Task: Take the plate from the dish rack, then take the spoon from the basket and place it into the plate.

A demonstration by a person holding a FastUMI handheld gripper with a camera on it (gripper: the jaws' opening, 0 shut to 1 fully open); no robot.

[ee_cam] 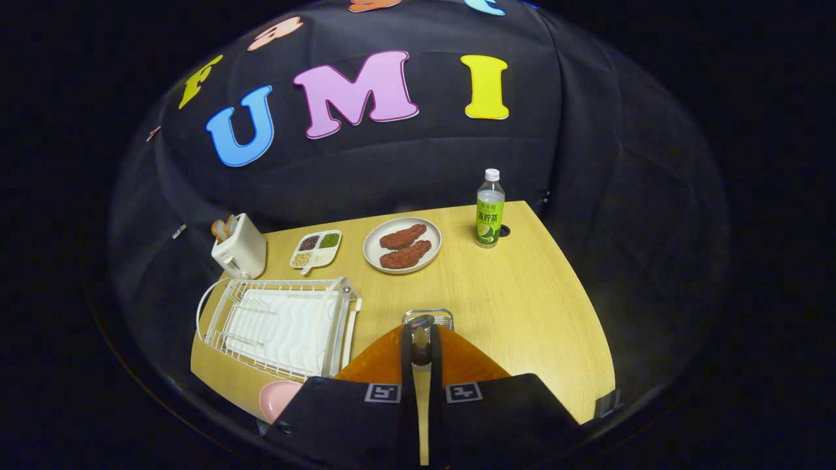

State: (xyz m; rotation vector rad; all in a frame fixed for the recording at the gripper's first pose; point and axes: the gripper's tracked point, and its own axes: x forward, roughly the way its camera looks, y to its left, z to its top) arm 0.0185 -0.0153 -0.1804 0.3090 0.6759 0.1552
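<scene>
On the surface point(522, 294) the dish rack point(281, 326) sits empty; my tongs point(421, 352) pinch the spoon point(421, 339), plate point(277, 398) waiting.

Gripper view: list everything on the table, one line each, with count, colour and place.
Toaster: one, cream, bread in its slots, far corner behind the dish rack.
Divided dish: one, white, four compartments of grains, between toaster and meat plate.
Meat plate: one, pale, two red-brown pieces on it, mid-back.
Bottle: one, clear with green label and white cap, far edge.
Dish rack: one, white wire, no plate in it, beside the fingers.
Basket: one, metal wire, just beyond the jaws.
Pink plate: one, near edge, below the rack.
Spoon: one, metallic, between the jaws.
Table: one, light wood.
Gripper: one, black and orange, jaws shut on the spoon.
</scene>
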